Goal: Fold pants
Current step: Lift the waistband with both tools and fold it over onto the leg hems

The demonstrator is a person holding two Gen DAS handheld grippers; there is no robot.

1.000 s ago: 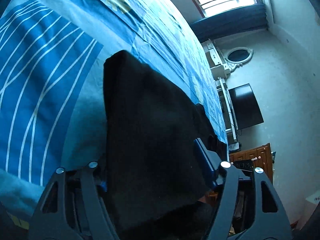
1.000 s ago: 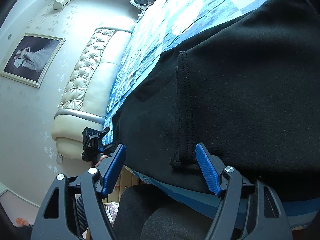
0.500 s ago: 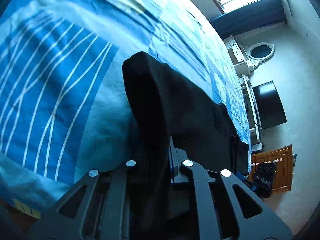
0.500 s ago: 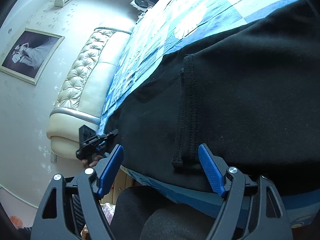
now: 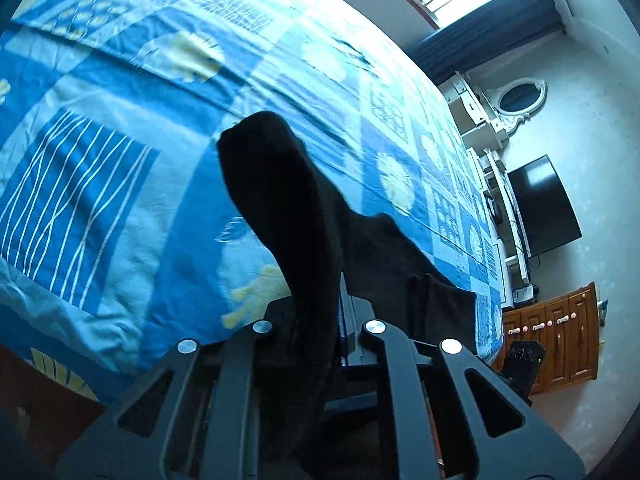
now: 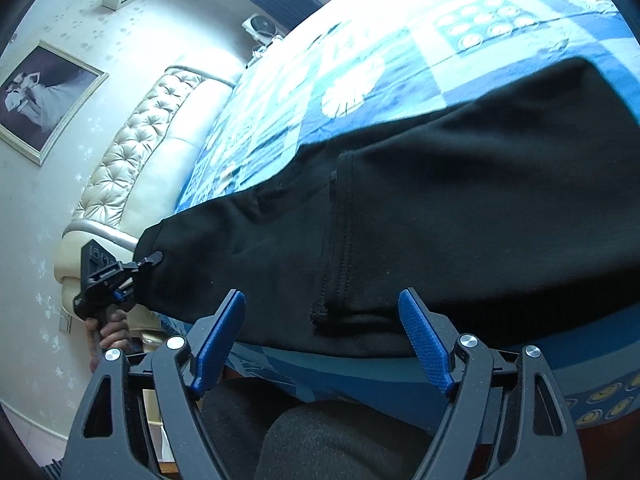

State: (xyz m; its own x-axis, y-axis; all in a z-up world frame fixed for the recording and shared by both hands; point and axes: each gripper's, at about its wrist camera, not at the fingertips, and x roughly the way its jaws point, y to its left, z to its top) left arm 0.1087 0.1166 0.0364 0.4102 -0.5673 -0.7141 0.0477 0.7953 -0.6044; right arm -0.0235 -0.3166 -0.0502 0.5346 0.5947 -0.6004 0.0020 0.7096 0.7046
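Black pants [image 6: 440, 216] look soft and floppy; left tool [image 5: 340, 320] pinches one end, right tool [image 6: 322, 344] spread near the hem.

Blk pants [image 6: 460, 208] on blue bed [image 5: 120, 80].

Left of my left tongs: open bedspread [image 5: 120, 184], nothing standing on it.
Ahead of left tongs: raised black pants [image 5: 288, 208] leg blocks the middle.
Between my right tongs' [image 6: 322, 334] blue pads: pants edge, untouched.
Far side: bare quilt toward the padded headboard [image 6: 132, 160].
Below: my dark-clad knee [image 6: 340, 436].
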